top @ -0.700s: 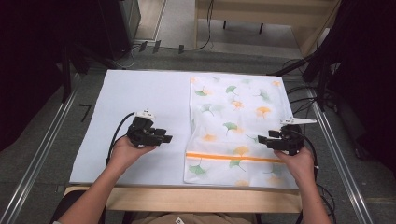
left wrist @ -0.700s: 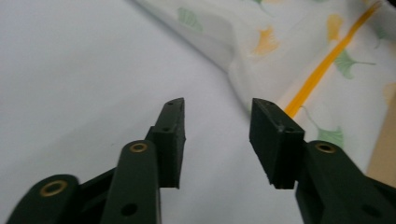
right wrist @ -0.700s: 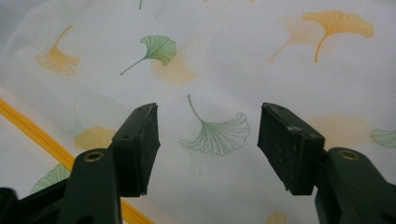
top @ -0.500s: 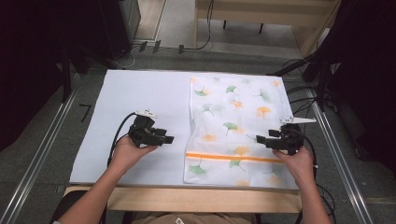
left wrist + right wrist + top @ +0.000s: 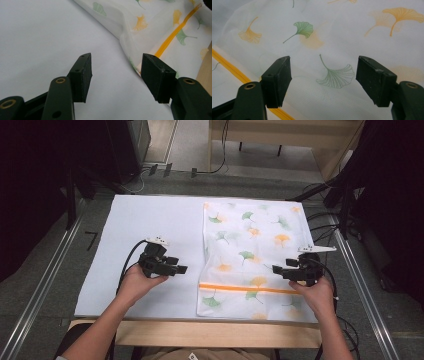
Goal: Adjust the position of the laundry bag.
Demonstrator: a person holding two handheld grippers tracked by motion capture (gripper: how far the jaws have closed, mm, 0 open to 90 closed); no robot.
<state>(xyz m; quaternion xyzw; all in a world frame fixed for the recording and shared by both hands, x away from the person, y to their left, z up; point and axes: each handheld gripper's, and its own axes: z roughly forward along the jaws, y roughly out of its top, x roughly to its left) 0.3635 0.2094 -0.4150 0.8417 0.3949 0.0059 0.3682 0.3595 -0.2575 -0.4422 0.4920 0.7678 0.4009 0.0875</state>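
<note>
Folded ginkgo-print cloth (image 5: 252, 255) lies flat on the right half of the table (image 5: 145, 220). Left gripper (image 5: 181, 269) gapes beside its left edge; right gripper (image 5: 276, 269) gapes above its right side, nothing held. Risk: thin layers, so jaws may pinch one only.

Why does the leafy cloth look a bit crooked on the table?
The leafy cloth lies nearly flat on the white mat, but its left edge is bumpy and folded over, showing a double layer in the left gripper view. Nothing looks spilled or torn.
</note>
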